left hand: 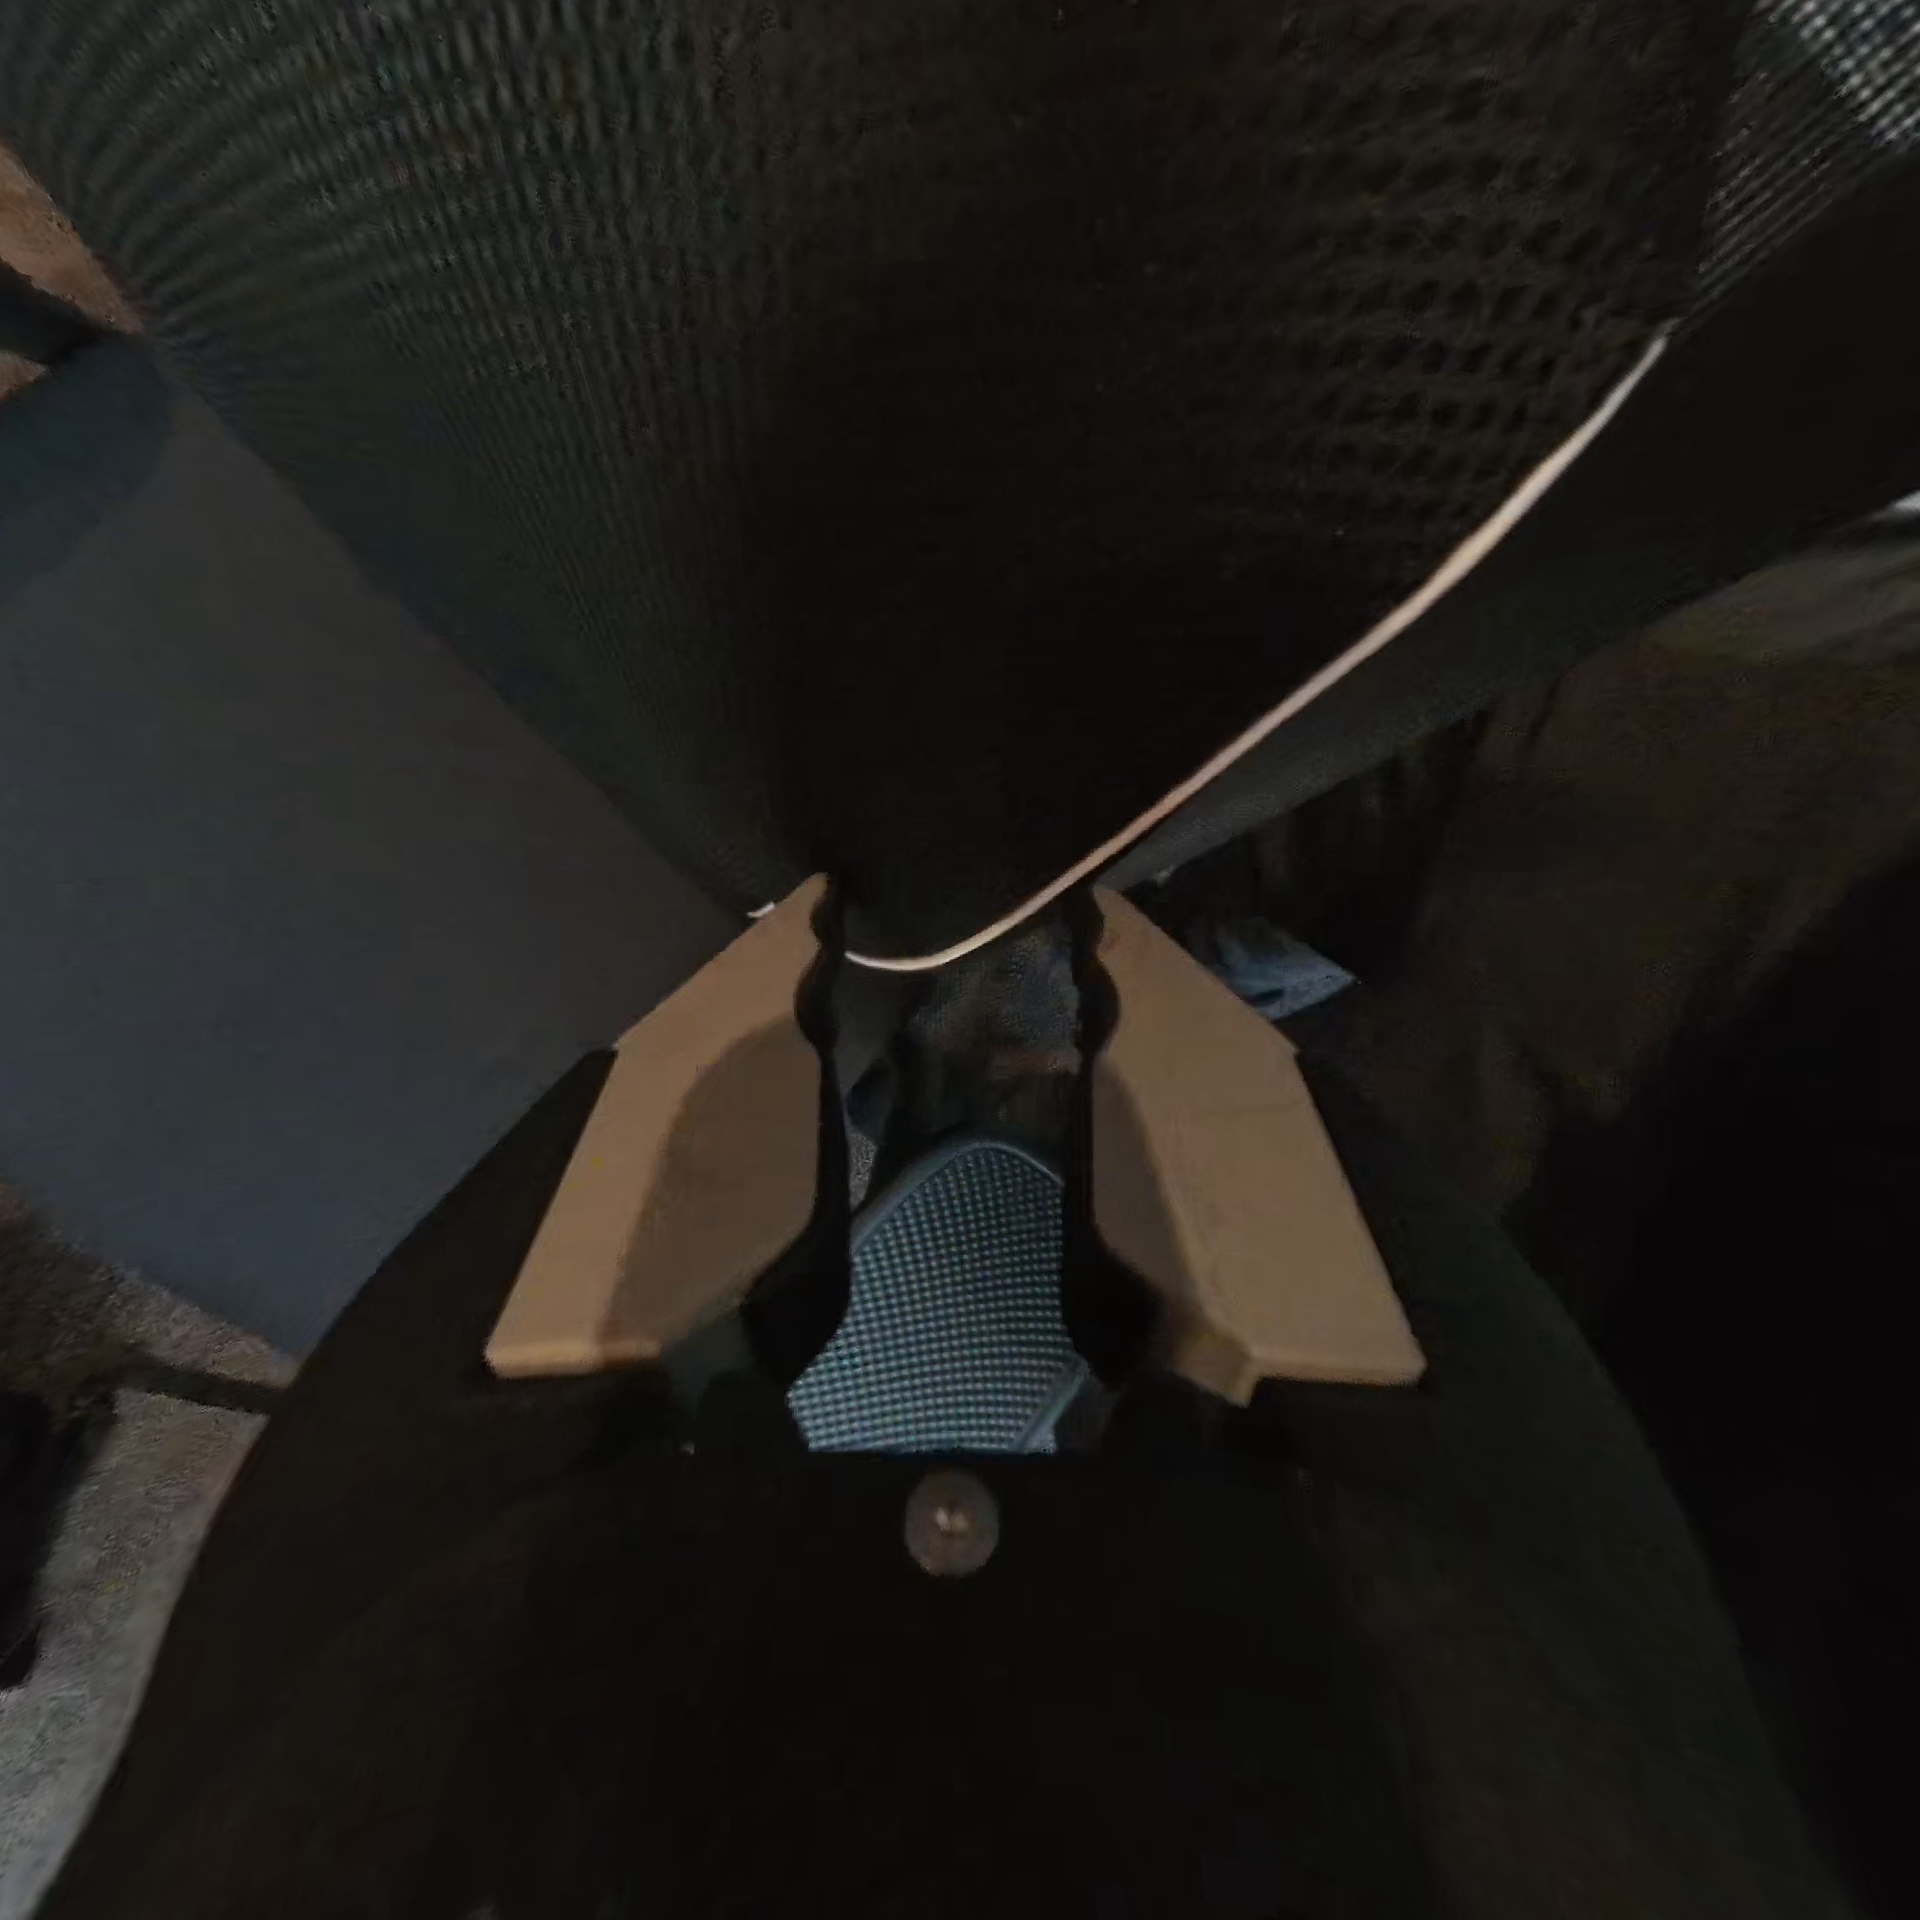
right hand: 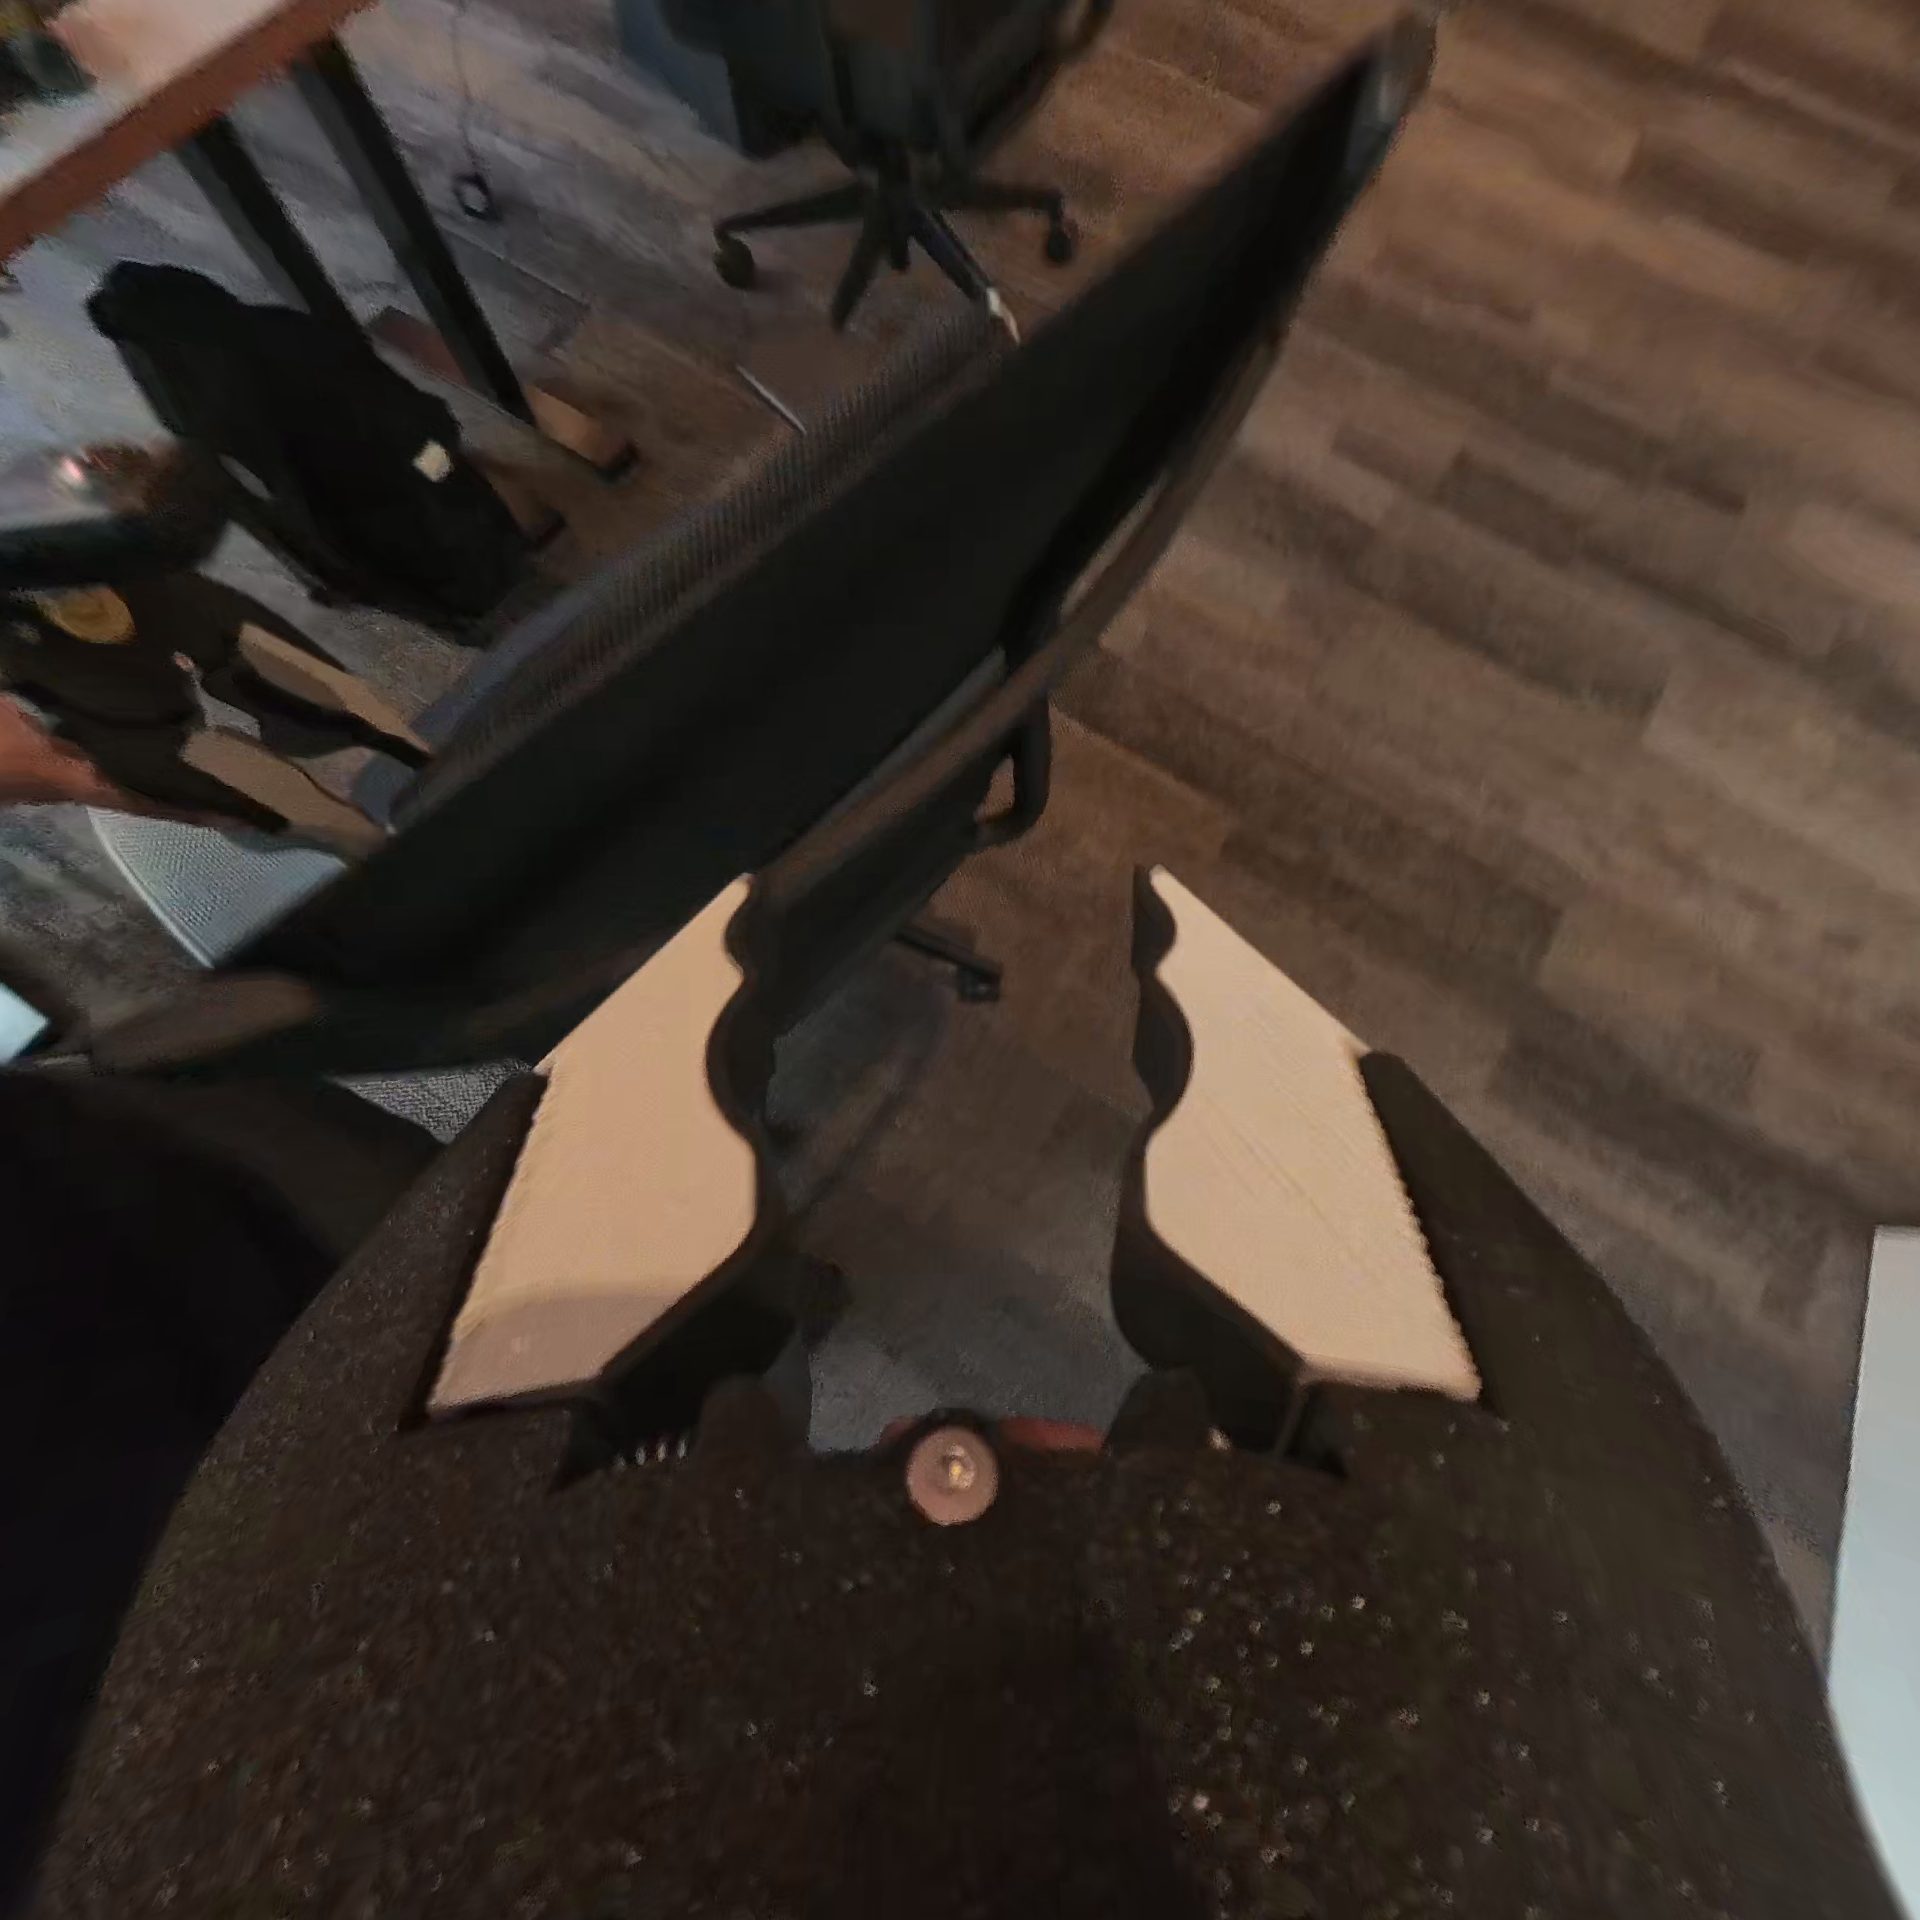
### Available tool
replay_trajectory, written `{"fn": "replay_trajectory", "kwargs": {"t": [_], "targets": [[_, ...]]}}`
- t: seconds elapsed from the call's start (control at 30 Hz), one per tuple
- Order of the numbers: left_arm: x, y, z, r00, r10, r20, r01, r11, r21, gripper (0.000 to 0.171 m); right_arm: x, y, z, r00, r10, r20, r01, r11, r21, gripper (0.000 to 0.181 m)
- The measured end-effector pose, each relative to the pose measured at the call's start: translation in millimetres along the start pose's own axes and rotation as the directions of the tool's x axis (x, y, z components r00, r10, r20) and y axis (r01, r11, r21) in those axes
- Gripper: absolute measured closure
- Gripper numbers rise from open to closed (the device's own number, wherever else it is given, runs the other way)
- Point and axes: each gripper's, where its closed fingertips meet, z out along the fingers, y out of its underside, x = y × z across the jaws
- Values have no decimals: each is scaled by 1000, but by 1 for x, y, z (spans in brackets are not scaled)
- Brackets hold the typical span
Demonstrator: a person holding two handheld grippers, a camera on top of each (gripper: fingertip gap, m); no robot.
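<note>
Left claw (left hand: 956,935): pinching bottom corner of black mesh chair back (left hand: 831,468), which rises ahead of me.
Right claw (right hand: 940,914): spread, its left finger (right hand: 623,1143) beside same chair's rim (right hand: 935,540).

Ahead of you a black mesh chair back (right hand: 831,623) tilts across the wood-plank floor (right hand: 1558,520). Beyond it you see an office chair base (right hand: 894,223) on castors, a wooden desk (right hand: 177,94) on black legs and a black bag (right hand: 312,436) underneath.
</note>
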Motion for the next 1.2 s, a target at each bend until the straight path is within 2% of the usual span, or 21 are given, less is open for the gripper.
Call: {"fn": "replay_trajectory", "kwargs": {"t": [0.03,0.07,0.13,0.23,0.33,0.4,0.47,0.5,0.6,0.77,0.83,0.9,1.0,1.07,1.1,1.2], "targets": [[-6,2,-1,999,-43,33,43,999,-9,115,5,-22,6,999,-34,41,33,999,19,111],[-8,3,-5,996,-69,48,69,998,-8,112,8,-44,13,992,-81,95,78,996,37,111],[-6,0,-12,993,-98,60,96,995,41,121,7,-80,32,949,-220,226,215,975,49,111],[-8,-1,-10,981,-152,119,150,988,32,110,9,-127,66,806,-397,438,385,915,122,110],[-8,-3,-9,949,-271,163,274,962,1,115,24,-156,93,617,-351,704,381,916,123,107],[-6,-1,-14,907,-360,219,367,930,14,114,42,-175,102,539,-313,782,387,917,100,96],[5,-6,-23,844,-502,189,495,865,85,118,53,-180,94,400,-248,882,434,899,56,92],[13,-11,-30,806,-574,144,559,819,133,117,61,-183,94,356,-232,905,472,881,40,91],[31,-24,-53,709,-705,-10,684,685,251,109,93,-190,114,315,-204,927,583,812,-19,91],[46,-41,-67,628,-737,-250,769,538,346,96,122,-190,169,352,-82,932,683,704,-196,96],[43,-40,-64,605,-739,-296,785,493,375,104,125,-186,191,349,-52,936,720,655,-232,96],[46,-43,-61,563,-737,-375,818,430,383,107,122,-186,203,300,31,953,740,624,-253,99],[57,-56,-60,503,-709,-495,857,335,391,100,113,-207,228,208,159,965,700,665,-260,99],[56,-56,-53,487,-718,-497,860,295,418,98,108,-222,255,131,235,963,649,714,-262,97],[54,-56,-48,458,-724,-516,872,254,418,96,105,-225,270,80,286,955,623,733,-271,95],[55,-64,-33,285,-703,-651,942,78,328,82,99,-198,321,-39,431,902,626,714,-314,91]]}}
